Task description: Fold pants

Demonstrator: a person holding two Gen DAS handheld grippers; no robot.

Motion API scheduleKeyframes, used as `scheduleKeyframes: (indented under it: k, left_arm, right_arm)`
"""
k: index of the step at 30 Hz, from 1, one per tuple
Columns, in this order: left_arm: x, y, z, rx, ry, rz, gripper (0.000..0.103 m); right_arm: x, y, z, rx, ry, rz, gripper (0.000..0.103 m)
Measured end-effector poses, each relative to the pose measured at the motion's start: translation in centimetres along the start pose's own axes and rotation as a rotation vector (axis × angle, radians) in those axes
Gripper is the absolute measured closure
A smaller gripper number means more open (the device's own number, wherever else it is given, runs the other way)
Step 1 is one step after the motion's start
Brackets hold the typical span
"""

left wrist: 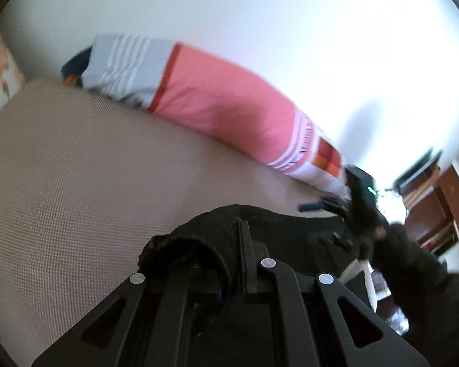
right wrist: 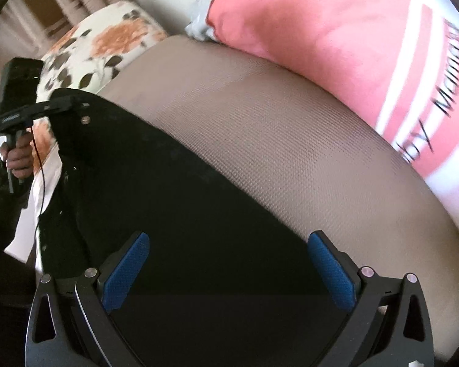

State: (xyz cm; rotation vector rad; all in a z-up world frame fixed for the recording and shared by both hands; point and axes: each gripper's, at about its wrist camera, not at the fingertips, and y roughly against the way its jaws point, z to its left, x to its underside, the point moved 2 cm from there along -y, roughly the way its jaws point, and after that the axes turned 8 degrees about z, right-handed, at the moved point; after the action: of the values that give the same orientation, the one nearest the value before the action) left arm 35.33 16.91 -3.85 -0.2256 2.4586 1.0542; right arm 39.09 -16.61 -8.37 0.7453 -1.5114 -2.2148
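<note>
Presently, fold stage: early by my judgement, one end of the cloth is gripped and the rest lies spread out.
Pants, place: the black pants (right wrist: 180, 214) lie on the beige mattress (right wrist: 275, 128), under and ahead of the right gripper (right wrist: 229, 263).
Pants, long axis: in the right wrist view the cloth runs from about 5 o'clock near the tongs up to 10 o'clock, where the left gripper (right wrist: 76, 104) meets its far end.
Left tongs: closed on a bunched edge of the pants (left wrist: 199, 244), the cloth humped over the closed fingers (left wrist: 246, 253).
Right tongs: open wide, blue pads (right wrist: 127, 272) apart with black cloth between and below them, no pinch.
Nearer hand: the right gripper is nearer the near end; the left already has the far end at 10 o'clock.
Coming move, judged: the right tongs need to close on the edge just below them.
Surroundings: a pink pillow (right wrist: 336, 39) at 1 o'clock and a floral pillow (right wrist: 107, 49) at 11 o'clock, both well apart from the pants.
Hidden or unclear: waistband or cuff cannot be told; the black cloth shows no seams; whether the right pads touch it is uncertain; the left wrist view is blurred at 3 o'clock.
</note>
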Motion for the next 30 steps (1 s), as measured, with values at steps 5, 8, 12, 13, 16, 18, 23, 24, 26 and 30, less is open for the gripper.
scheduleKeyframes:
  k: [5, 8, 12, 13, 16, 18, 23, 24, 26, 30]
  left_arm:
    - [1.4, 2.5, -1.8, -0.002, -0.067, -0.028, 0.095]
    - [1.8, 3.1, -2.4, 0.0, -0.076, -0.042, 0.095]
    - [1.8, 3.4, -2.2, -0.013, -0.052, -0.052, 0.095]
    - [1.9, 3.5, -2.2, -0.016, -0.043, -0.051, 0.095]
    - [1.8, 3.4, -2.4, -0.04, -0.045, -0.048, 0.095]
    - [1.8, 3.1, -2.5, -0.057, -0.046, -0.044, 0.095]
    - [1.7, 2.6, -2.3, -0.096, -0.029, -0.035, 0.095]
    - [1.7, 2.6, -2.4, -0.107, -0.031, -0.036, 0.095]
    - [1.8, 2.9, -2.3, -0.122, -0.02, -0.044, 0.095]
    - [2.3, 3.8, -2.6, -0.138, -0.019, -0.045, 0.095]
  right_arm:
    - [-2.0, -1.4, -1.0, -0.072, 0.105, 0.108, 0.007]
    - [-2.3, -2.4, -0.9, -0.128, 0.172, 0.174, 0.019]
    - [-1.8, -3.2, -1.5, -0.121, 0.221, 0.238, 0.036]
    - [-1.5, -3.3, -1.7, -0.12, 0.224, 0.249, 0.047]
    - [-0.6, -3.2, -2.8, -0.104, 0.228, 0.262, 0.065]
    - [-0.2, -2.7, -3.6, -0.09, 0.208, 0.239, 0.071]
    - [1.1, -1.8, -2.1, 0.032, 0.221, 0.175, 0.092]
    - [1.3, -1.5, -1.6, 0.058, 0.219, 0.155, 0.093]
    - [2.0, -0.4, -0.6, 0.119, 0.199, 0.101, 0.094]
    - [4.2, 2.9, 2.5, 0.237, 0.159, -0.017, 0.095]
